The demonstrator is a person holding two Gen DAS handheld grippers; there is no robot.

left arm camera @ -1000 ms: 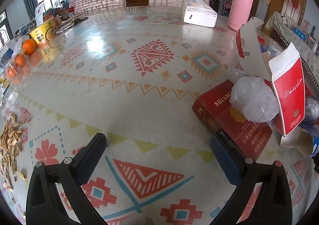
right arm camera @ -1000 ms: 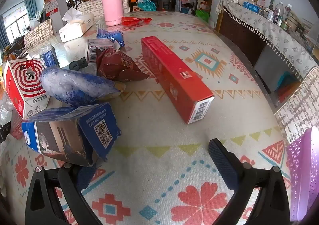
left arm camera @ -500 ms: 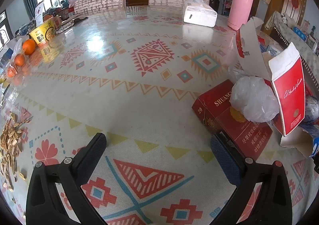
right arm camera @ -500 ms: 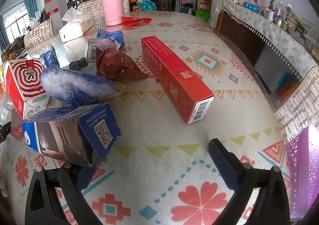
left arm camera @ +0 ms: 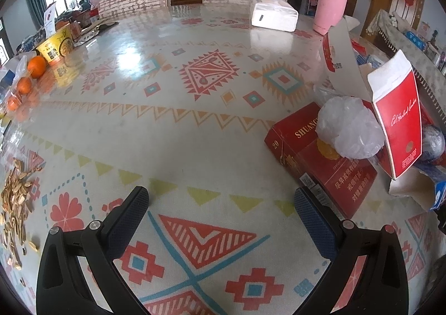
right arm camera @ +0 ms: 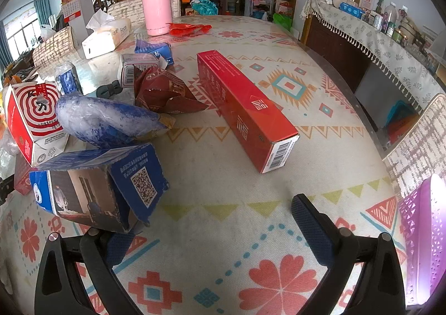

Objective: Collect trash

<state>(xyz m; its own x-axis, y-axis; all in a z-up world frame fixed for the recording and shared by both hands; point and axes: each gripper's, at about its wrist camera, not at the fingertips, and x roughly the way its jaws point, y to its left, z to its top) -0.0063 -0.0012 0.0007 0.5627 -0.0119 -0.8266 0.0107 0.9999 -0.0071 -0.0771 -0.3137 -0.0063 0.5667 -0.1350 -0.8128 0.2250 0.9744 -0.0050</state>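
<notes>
Left gripper is held low over the patterned tablecloth, fingers spread wide, nothing between them. Flat red carton is seen right of centre, just beside the right fingertip; a crumpled clear bag rests on it, with an upright red-and-white box leaning just behind. Seed husks are piled at the left edge.

Right gripper is also held wide apart, empty. Torn blue box overlaps its left finger at lower left; contact cannot be told. Long red box lies centre frame. Purple basket is seen at the right edge.
</notes>
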